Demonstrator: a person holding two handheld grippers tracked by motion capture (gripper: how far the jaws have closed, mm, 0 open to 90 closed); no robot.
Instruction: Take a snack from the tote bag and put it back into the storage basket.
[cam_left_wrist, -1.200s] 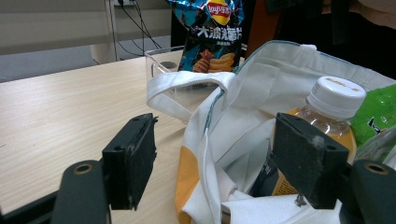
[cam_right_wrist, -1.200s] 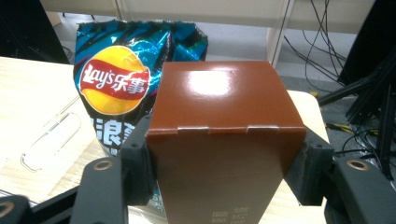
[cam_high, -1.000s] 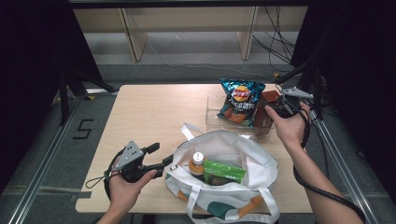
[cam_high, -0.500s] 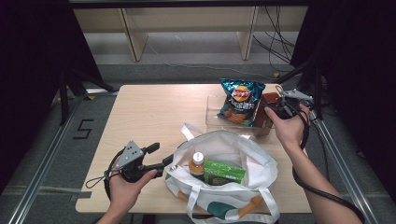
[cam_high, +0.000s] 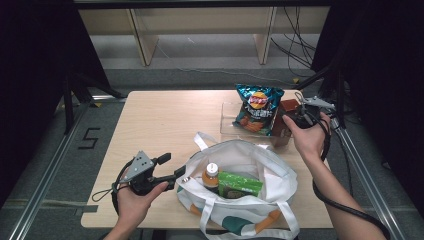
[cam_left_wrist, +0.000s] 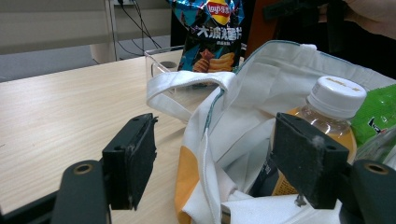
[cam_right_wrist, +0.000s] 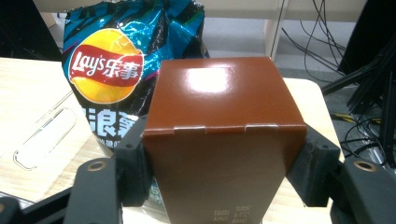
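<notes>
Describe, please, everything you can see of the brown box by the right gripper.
The brown box is a glossy carton that looks like cardboard, with a tucked-flap top catching the light and small pale print low on its front. It stands upright at the table's right edge, beside the chip bag in the clear tray. It sits between the jaws of the right gripper, which have just been opening; both pads lie against its sides.

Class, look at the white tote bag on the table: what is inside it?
Inside the bag stand an orange drink bottle with a white cap and a green packet. The bag's folds cover the bottle's base and whatever lies beneath the packet.
</notes>
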